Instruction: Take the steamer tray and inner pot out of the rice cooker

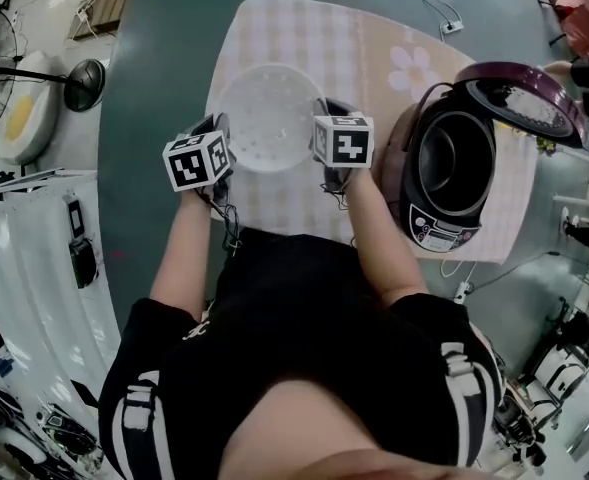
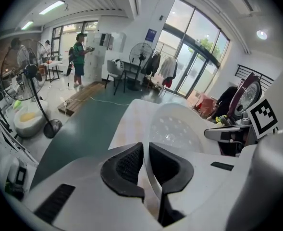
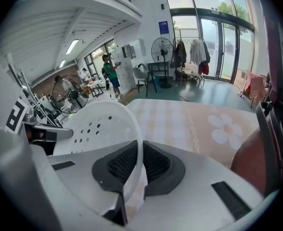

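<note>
step: I guessed the steamer tray (image 1: 266, 118) was to be set on the mat (image 1: 304, 38) | left gripper (image 2: 146, 165), right gripper (image 3: 137, 165) each pinched its rim | tip: keep it level, release both together

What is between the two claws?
The white steamer tray. The head view shows it between them; the left claw and right claw each pinch its rim.

Steamer tray (image 1: 264, 118) smooth white plastic; mat (image 1: 374, 58) matt checked cloth; rice cooker (image 1: 414, 183) glossy plastic.
</note>
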Demonstrator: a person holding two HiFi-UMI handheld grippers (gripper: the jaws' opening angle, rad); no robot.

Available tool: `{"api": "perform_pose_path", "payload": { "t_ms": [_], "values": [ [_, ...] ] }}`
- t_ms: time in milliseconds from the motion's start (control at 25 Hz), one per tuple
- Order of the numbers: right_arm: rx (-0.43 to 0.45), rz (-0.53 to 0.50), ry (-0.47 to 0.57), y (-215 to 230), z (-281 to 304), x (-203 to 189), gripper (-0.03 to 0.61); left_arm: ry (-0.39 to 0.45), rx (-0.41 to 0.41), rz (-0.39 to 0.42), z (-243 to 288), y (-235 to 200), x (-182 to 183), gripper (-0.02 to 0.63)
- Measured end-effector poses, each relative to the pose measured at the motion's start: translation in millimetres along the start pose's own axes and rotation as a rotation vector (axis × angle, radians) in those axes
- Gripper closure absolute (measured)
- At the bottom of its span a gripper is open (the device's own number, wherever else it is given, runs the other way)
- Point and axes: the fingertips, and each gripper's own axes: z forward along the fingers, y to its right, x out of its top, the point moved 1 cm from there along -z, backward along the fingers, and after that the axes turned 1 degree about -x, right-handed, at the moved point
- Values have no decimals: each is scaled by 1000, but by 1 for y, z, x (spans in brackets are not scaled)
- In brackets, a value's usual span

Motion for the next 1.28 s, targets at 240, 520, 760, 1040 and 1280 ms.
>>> {"api": "perform_pose_path", "payload": {
  "t_ms": [240,520,760,1040,1280],
  "values": [
    [7,61,-57,11,38,-8,549,-57,-37,-18,44,-17,-4,586],
    [33,269,-99,21,70,-26,548,-97,-80,-30,75,-28,-12,586],
    [46,323,-146,25,87,-42,546,-134,-94,-26,93,-33,-21,586],
    [67,332,-210,25,94,-62,546,-185,-87,-26,95,-33,-38,586],
    [39,262,-137,22,85,-48,528,-162,-27,-32,82,-42,-34,556]
  ]
}}
